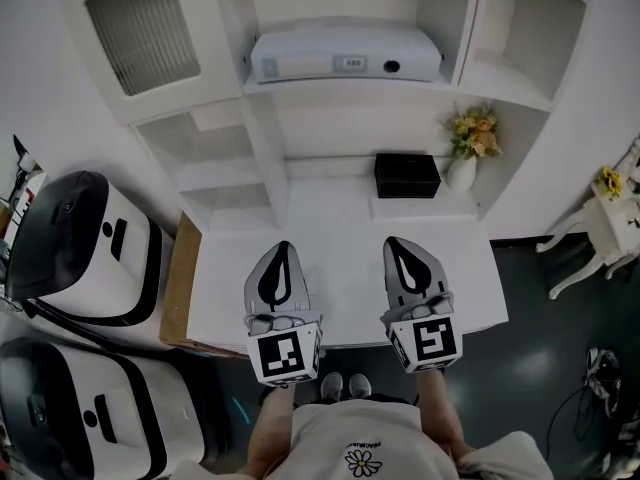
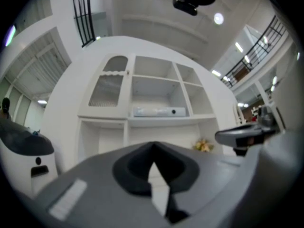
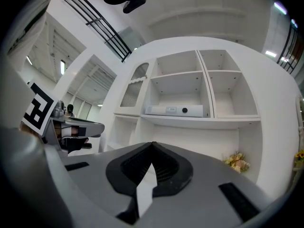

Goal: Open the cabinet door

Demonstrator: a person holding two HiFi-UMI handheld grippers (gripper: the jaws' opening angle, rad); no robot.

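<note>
The white cabinet has an arched door with a mesh panel (image 1: 140,28) at its upper left. The door stands closed in the left gripper view (image 2: 110,87) and the right gripper view (image 3: 134,87). My left gripper (image 1: 283,251) hovers over the white tabletop (image 1: 345,258), well short of the cabinet. Its jaws are shut with nothing in them (image 2: 152,146). My right gripper (image 1: 400,244) is beside it at the same distance, also shut and empty (image 3: 152,145). Both point toward the shelves, slightly upward.
A white flat device (image 1: 345,56) lies on the middle shelf. A black box (image 1: 407,175) and a vase of flowers (image 1: 470,148) stand on the lower shelf. Two white-and-black machines (image 1: 80,248) (image 1: 70,408) stand left of the table, and a small white side table (image 1: 610,223) at the right.
</note>
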